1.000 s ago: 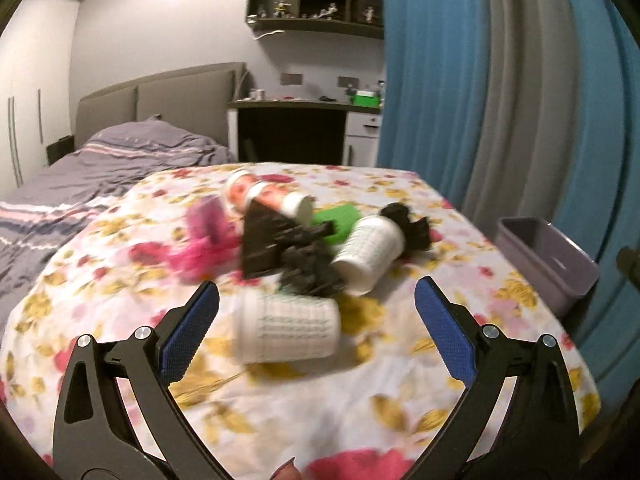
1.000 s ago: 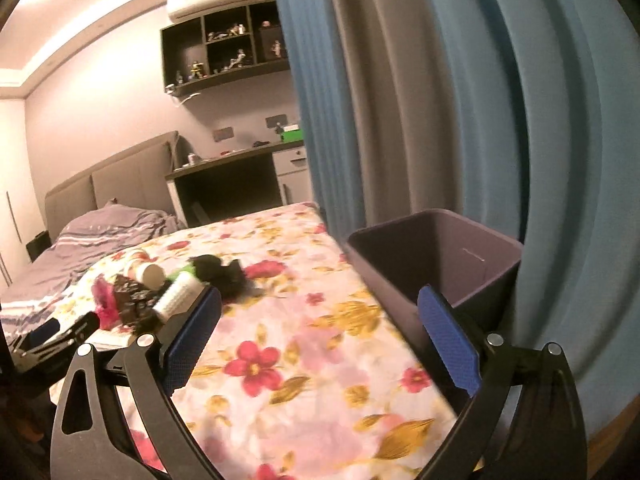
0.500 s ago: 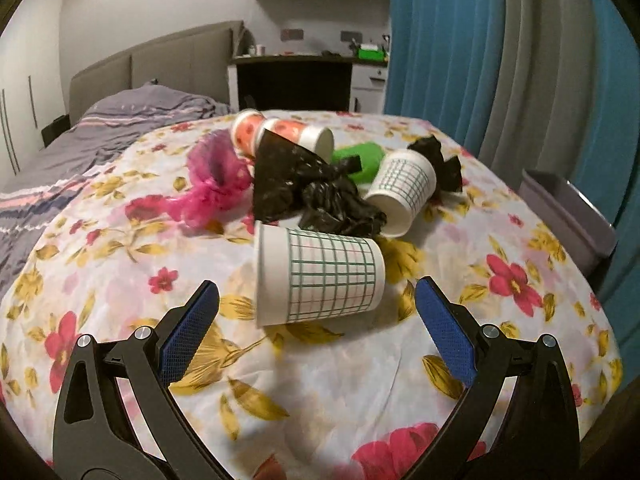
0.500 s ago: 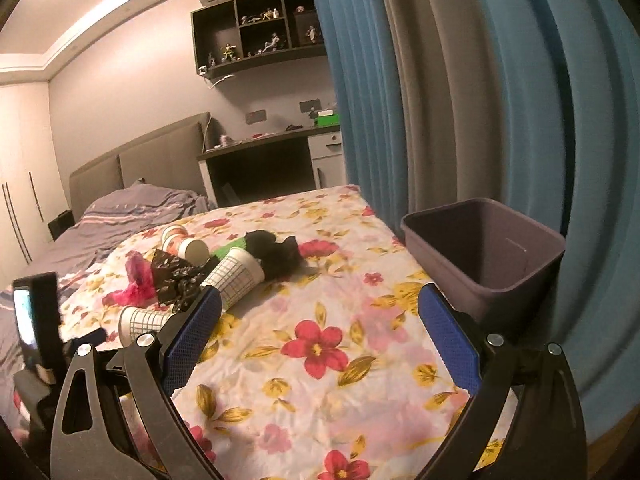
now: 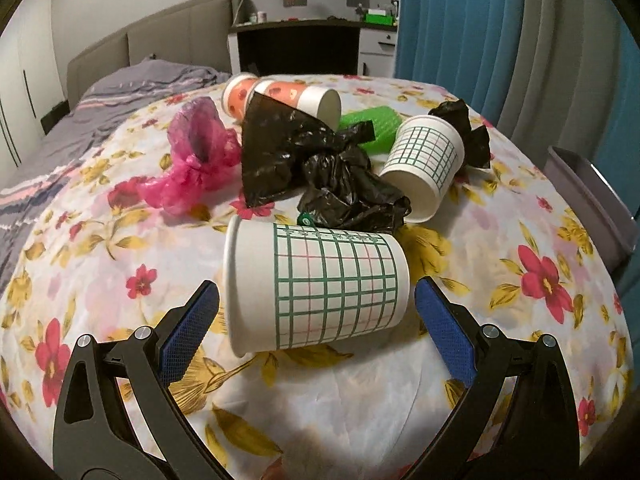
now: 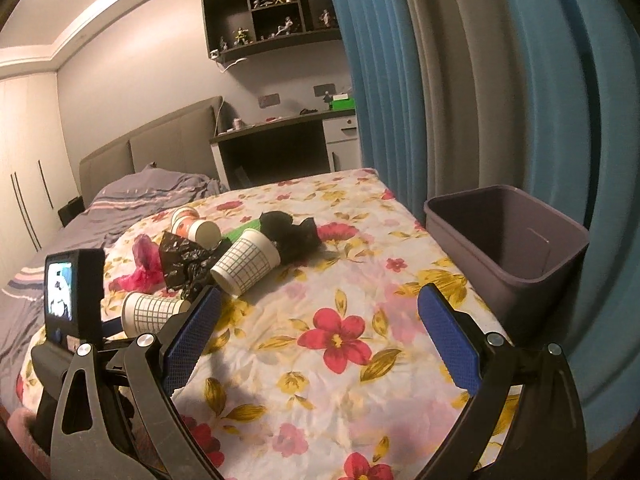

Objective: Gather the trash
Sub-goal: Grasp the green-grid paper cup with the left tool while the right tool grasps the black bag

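A white paper cup with a green grid (image 5: 320, 288) lies on its side on the floral cloth; it also shows in the right wrist view (image 6: 152, 312). My left gripper (image 5: 316, 332) is open, its blue pads on either side of the cup's near part, not touching. Behind it lie a second grid cup (image 5: 424, 164) (image 6: 246, 266), crumpled black bags (image 5: 320, 164), a pink bag (image 5: 196, 160), two orange-patterned cups (image 5: 288, 96) and a green piece (image 5: 372, 126). My right gripper (image 6: 320, 332) is open and empty over the cloth.
A grey-purple bin (image 6: 508, 252) stands at the table's right edge by the blue curtain (image 6: 480, 80); its rim shows in the left wrist view (image 5: 588, 192). A bed (image 6: 140, 196) and a desk (image 6: 280, 148) lie beyond.
My left gripper has moved forward and down, so the nearest grid cup now lies between its open pads. My right gripper has swung left, bringing the trash pile and the left gripper into view.
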The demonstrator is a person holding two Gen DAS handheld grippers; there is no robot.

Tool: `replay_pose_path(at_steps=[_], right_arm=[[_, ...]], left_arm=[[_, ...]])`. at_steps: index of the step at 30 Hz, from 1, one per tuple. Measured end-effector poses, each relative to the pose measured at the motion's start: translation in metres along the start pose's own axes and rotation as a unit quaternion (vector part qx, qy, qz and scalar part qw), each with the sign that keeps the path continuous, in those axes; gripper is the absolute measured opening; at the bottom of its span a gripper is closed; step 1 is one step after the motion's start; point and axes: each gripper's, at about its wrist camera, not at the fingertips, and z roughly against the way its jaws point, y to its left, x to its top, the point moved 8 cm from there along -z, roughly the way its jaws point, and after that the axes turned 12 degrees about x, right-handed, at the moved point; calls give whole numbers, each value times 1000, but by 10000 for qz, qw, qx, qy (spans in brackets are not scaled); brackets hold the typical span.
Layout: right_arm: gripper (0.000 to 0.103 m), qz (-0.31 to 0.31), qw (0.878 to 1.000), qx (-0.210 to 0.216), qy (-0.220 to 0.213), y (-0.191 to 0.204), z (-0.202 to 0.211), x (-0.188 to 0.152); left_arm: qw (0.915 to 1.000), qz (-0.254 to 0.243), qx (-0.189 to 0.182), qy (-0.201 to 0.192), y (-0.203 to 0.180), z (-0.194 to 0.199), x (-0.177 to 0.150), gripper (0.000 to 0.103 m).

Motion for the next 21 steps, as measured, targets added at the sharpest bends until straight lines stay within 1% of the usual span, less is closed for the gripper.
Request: replay_pose_path(at_steps=[2, 4, 6, 9, 12, 15, 17, 18, 21], right_arm=[[95, 29, 10000, 27, 38, 3, -3, -2], [95, 63, 9999, 44, 88, 6, -7, -3], [95, 96, 9998, 76, 135, 10, -11, -5], [95, 161, 9996, 118, 197, 17, -17, -6], [95, 240, 9992, 174, 266, 26, -23, -8], [95, 306, 9985, 254, 375, 36, -33, -10], [95, 359, 9979, 313, 439, 44, -40, -11], [95, 394, 9975, 349, 468, 49, -44, -12], [94, 459, 9961, 496, 571, 65, -59, -13]], left_arm=[[9999, 86, -73, 32, 2, -2, 1, 93], [9996, 202, -189, 78, 5, -3, 0, 82], [9990, 276, -307, 143, 7, -5, -1, 76], [9978, 424, -506, 100, 11, -3, 0, 75], [9971, 518, -545, -68, 21, 5, 0, 75], [9949, 777, -608, -188, 40, 15, 1, 75], [9934, 972, -519, -305, 58, 23, 2, 75], [9920, 1116, -436, -395, 71, 28, 3, 75], [9890, 1345, -188, -586, 98, 37, 7, 75]])
